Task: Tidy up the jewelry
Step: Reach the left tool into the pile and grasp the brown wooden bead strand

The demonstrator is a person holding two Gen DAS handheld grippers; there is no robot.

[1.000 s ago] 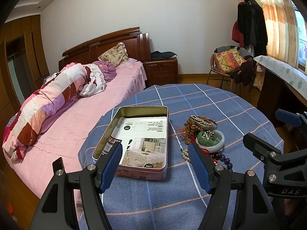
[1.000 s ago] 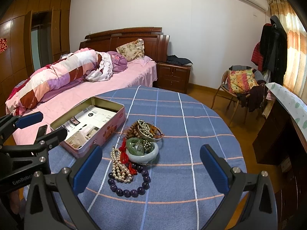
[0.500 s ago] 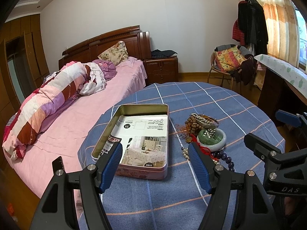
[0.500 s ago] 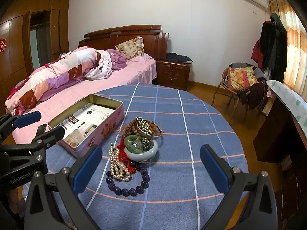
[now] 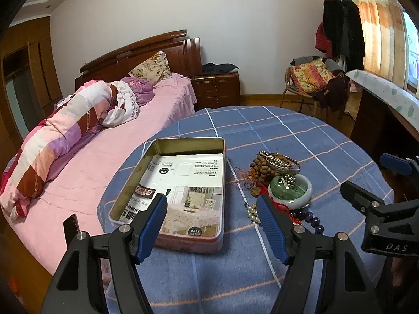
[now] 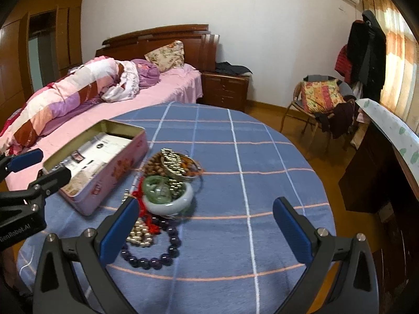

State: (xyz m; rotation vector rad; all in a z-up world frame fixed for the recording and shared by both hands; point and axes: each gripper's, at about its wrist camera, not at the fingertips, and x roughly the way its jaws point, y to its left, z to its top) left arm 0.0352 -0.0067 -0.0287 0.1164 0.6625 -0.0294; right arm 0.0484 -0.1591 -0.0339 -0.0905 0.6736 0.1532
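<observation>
An open pink tin box (image 5: 183, 183) (image 6: 112, 167) lined with a printed sheet sits on the blue checked tablecloth. Right of it lies a pile of jewelry: a pale jade bangle (image 5: 293, 191) (image 6: 170, 198), brown wooden beads (image 5: 262, 167), a silvery chain (image 6: 172, 162), pearls (image 6: 138, 233), red cord and a purple bead bracelet (image 6: 157, 256). My left gripper (image 5: 212, 206) hovers open over the near end of the box. My right gripper (image 6: 204, 209) hangs open just right of the pile, holding nothing.
The round table (image 6: 262, 183) drops off at its right and near edges. A pink bed (image 5: 91, 157) with a rolled quilt lies close on the left. A chair (image 6: 322, 104) heaped with clothes and a dark desk (image 6: 379, 162) stand to the right.
Both grippers have drifted forward toward the table; the box and the jewelry pile look nearer in both views. The jaws remain open and the objects have not moved.
</observation>
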